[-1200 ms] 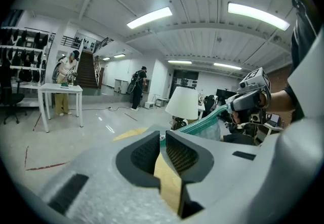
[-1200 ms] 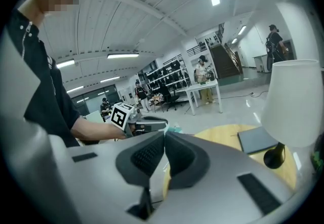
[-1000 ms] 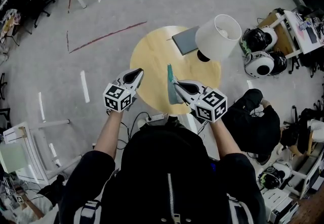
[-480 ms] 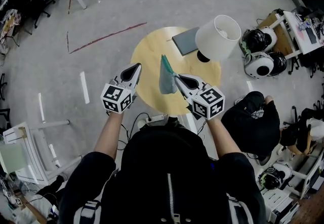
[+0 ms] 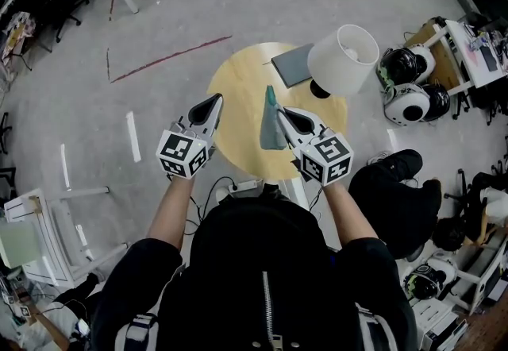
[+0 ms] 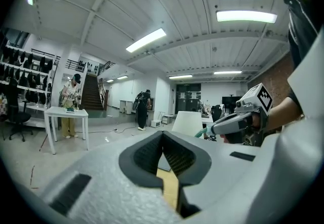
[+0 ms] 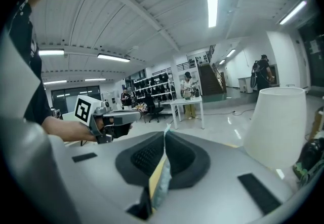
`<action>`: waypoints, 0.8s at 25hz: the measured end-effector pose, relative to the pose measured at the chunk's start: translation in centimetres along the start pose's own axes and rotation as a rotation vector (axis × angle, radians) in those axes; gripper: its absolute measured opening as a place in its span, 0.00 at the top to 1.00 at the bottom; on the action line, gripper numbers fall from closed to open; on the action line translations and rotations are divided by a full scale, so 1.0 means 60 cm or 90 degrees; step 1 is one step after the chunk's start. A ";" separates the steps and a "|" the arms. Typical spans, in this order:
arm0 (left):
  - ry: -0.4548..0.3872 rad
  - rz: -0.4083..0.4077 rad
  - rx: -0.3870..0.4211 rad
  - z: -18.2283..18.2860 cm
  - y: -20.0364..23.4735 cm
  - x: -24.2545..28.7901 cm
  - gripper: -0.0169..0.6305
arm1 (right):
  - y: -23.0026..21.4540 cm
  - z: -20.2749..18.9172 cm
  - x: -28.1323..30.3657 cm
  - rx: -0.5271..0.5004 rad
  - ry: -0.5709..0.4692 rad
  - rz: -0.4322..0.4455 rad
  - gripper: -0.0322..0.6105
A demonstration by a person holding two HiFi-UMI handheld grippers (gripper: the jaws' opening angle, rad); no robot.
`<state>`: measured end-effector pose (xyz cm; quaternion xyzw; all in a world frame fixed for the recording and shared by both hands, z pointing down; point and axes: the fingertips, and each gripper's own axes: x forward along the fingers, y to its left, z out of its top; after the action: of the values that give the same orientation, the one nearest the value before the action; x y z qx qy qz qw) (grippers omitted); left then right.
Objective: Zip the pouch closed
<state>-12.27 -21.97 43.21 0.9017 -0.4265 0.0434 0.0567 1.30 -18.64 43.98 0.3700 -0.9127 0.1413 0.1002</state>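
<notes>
Now right gripper (image 5: 280,112) clamps pouch (image 5: 269,129) above table (image 5: 238,135); left gripper (image 5: 215,99) closed, empty.

My head camera is looking steeply down from high above the round desk (image 5: 242,103), taking in both my arms. The camera on my left gripper (image 5: 215,98) is sitting close behind its jaws and facing almost level across the room, and the one on my right gripper (image 5: 278,109) is doing likewise. Each is catching the other gripper. All three are sharing the white lamp (image 5: 343,59) at the desk's far right edge.
</notes>
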 end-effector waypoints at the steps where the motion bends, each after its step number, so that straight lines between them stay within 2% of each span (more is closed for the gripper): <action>1: 0.000 0.001 0.001 0.000 0.001 -0.001 0.97 | -0.001 0.003 -0.001 -0.002 -0.006 -0.004 0.93; 7: 0.001 0.011 0.004 -0.003 -0.003 -0.005 0.97 | -0.006 0.015 -0.010 -0.018 -0.035 -0.026 0.93; 20: 0.015 0.008 -0.009 -0.022 -0.015 0.000 0.97 | -0.012 0.009 -0.014 -0.026 -0.032 -0.037 0.93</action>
<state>-11.63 -21.21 44.48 0.8979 -0.4320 0.0513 0.0674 2.36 -18.76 43.33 0.3974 -0.9066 0.1105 0.0888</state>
